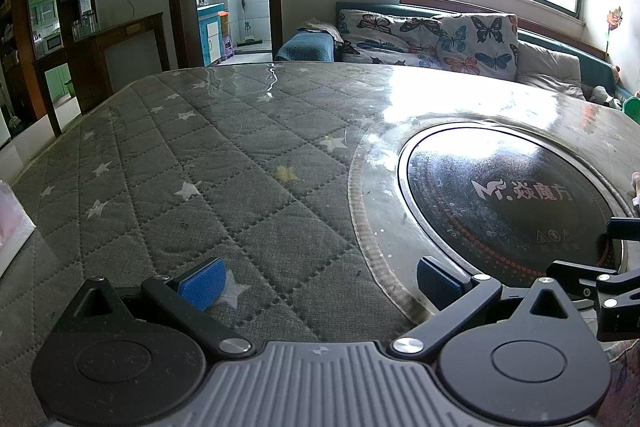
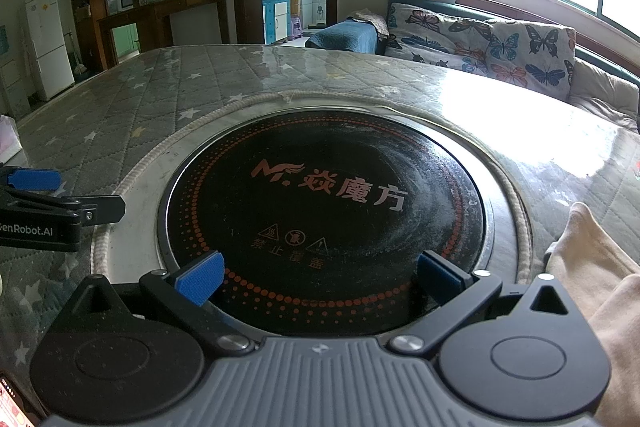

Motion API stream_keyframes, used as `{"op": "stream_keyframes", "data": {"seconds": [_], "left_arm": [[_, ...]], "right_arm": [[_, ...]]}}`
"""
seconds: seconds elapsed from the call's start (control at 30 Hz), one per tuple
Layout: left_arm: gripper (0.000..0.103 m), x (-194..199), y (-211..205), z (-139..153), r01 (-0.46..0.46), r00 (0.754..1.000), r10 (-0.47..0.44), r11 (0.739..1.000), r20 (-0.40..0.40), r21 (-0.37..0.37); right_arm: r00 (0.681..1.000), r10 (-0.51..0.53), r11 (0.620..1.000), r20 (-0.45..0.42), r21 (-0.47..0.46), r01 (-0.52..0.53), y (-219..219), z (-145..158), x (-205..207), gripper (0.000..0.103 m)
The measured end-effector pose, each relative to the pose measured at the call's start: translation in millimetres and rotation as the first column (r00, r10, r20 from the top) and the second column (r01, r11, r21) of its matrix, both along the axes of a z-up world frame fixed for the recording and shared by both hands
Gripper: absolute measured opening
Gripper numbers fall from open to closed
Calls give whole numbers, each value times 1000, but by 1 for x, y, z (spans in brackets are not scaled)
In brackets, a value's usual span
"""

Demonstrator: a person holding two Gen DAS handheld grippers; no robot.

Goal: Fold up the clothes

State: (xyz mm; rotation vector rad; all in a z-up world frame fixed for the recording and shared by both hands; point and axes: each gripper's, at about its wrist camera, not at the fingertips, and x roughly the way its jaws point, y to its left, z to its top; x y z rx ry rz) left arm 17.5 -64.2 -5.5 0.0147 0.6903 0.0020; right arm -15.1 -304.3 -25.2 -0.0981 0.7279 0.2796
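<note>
While spread wide with nothing between the blue pads, left gripper (image 1: 316, 283) hovered low over the quilted table cover (image 1: 192, 163), grey with pale stars. Likewise gaped empty, right gripper (image 2: 320, 277), poised above the round black hob (image 2: 324, 203) set in the middle of the table. Seen from the left wrist, hob at two o'clock, with the right gripper's dark frame poking in at four o'clock. Seen from the right wrist, left gripper's blue pad and black arm at nine o'clock, well clear of the hob's rim.

No basket, bin or box visible on the table, so nothing to report as held inside one; a pale pinkish object at the nine o'clock edge of both views, too cropped to identify.

Lay at four o'clock in the right wrist view, a cream-coloured garment (image 2: 592, 267), bunched on the cover just beside the hob's corded border, touched by neither gripper. Ran with its long axis from the lower right corner up toward eleven o'clock, narrow end pointing at the hob. Mostly cut off by the frame, so type of garment impossible to tell.

Beyond the table at twelve to two o'clock, a sofa (image 2: 480, 39) draped in butterfly cloth.
</note>
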Motion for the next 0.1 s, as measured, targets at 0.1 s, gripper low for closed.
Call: {"op": "stream_keyframes", "data": {"seconds": [0.1], "left_arm": [[103,0,0,0,0,1000,0,1000,0,0]], "right_arm": [[1000,0,1000,0,0,0,0,0,0,103]]}}
